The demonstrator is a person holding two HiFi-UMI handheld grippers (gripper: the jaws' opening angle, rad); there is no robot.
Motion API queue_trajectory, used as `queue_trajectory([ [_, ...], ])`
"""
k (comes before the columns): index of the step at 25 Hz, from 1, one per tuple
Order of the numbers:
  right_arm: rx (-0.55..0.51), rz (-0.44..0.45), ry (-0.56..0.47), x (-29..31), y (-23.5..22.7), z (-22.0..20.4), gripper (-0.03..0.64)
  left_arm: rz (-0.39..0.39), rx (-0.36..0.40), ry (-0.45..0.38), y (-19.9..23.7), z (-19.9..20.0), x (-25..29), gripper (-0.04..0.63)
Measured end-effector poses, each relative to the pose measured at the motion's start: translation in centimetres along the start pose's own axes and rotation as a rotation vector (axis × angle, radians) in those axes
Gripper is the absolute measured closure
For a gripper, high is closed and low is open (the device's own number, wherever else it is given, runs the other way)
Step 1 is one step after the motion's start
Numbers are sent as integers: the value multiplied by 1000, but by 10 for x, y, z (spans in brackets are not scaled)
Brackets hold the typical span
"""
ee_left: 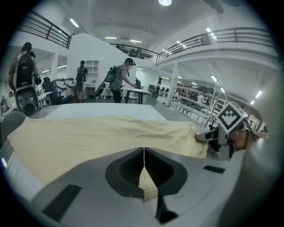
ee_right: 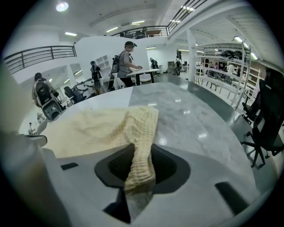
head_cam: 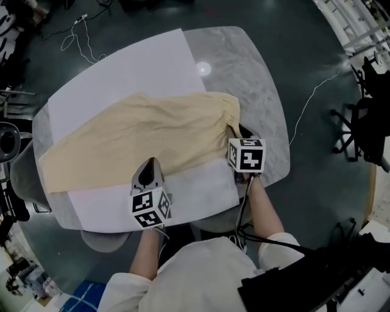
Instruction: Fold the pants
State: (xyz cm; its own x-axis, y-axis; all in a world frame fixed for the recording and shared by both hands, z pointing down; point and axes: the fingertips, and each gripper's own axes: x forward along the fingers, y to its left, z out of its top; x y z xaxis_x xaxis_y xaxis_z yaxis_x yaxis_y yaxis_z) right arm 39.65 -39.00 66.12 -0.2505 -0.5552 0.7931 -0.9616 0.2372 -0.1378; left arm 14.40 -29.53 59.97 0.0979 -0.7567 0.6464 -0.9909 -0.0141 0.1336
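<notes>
Along the near edge of the pants (head_cam: 137,137), left hand-held gripper (head_cam: 148,167) and right hand-held gripper (head_cam: 237,134) pinch cloth.

A rounded grey marble table (head_cam: 265,116), partly covered by a white sheet (head_cam: 128,67), stands on a dark, glossy floor (head_cam: 304,36) where white cables (head_cam: 78,38) trail. A black office chair (head_cam: 359,131) sits off to one side. The hall around is white and tall, with a railed mezzanine (ee_left: 230,34), ceiling lights (ee_left: 164,2), a white column (ee_left: 175,84) and metal shelving racks (ee_right: 222,60). Several people (ee_left: 120,80) stand at a distant high table (ee_left: 135,91).
</notes>
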Motion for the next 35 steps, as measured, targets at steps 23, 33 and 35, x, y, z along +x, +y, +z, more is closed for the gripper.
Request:
queue_trajectory([
  [23, 176, 106, -126, -80, 41, 27, 532, 7, -73, -74, 44, 22, -39, 586],
  [33, 106, 90, -216, -136, 99, 68, 534, 0, -127, -126, 103, 28, -85, 586],
  [35, 90, 94, -236, -143, 120, 78, 534, 5, -135, -138, 121, 30, -95, 586],
])
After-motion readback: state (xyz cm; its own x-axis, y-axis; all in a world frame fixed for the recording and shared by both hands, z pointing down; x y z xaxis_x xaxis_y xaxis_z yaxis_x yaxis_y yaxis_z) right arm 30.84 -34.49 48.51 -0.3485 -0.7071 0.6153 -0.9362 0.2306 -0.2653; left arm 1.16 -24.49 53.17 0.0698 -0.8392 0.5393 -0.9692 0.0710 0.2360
